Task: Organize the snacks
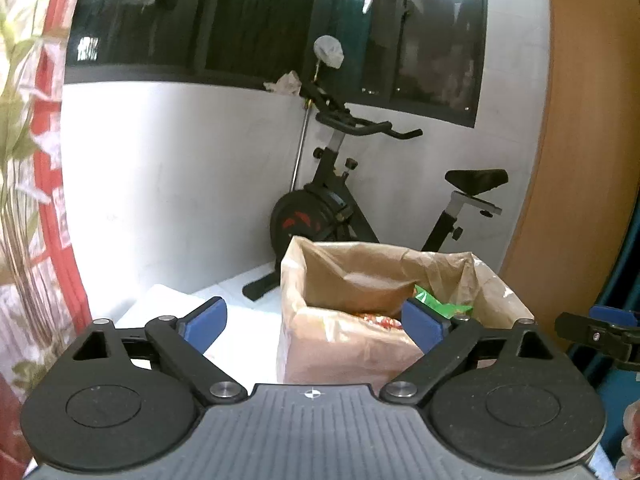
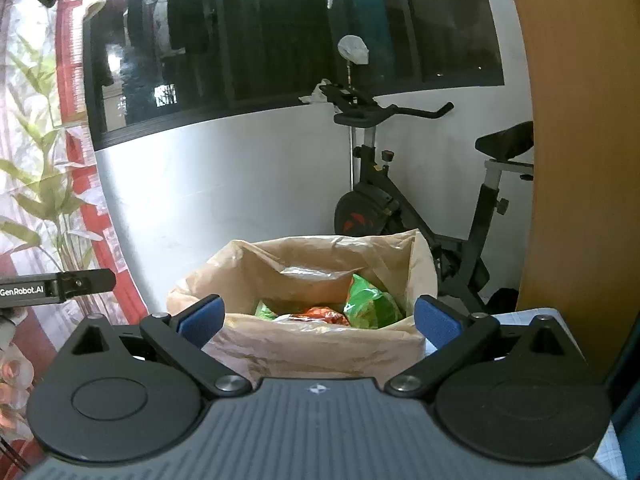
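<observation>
A brown paper bag [image 1: 344,344] stands open just ahead of both grippers. Inside it lie a green snack packet [image 2: 370,300] and an orange-red packet [image 2: 324,314]; the same green packet [image 1: 436,304] and red packet [image 1: 380,320] show in the left wrist view. My left gripper [image 1: 316,324] is open and empty, its right finger over the bag's near rim. My right gripper [image 2: 320,320] is open and empty, its fingers spread on either side of the same bag [image 2: 312,348]. The right gripper's tip [image 1: 596,334] shows at the left view's right edge, and the left gripper's body [image 2: 56,284] at the right view's left edge.
A black exercise bike [image 1: 340,200] stands behind the bag against a white wall under a dark window. A wooden panel [image 1: 580,140] rises on the right. A red and white floral curtain [image 1: 36,160] hangs at left. A white surface [image 1: 168,304] lies left of the bag.
</observation>
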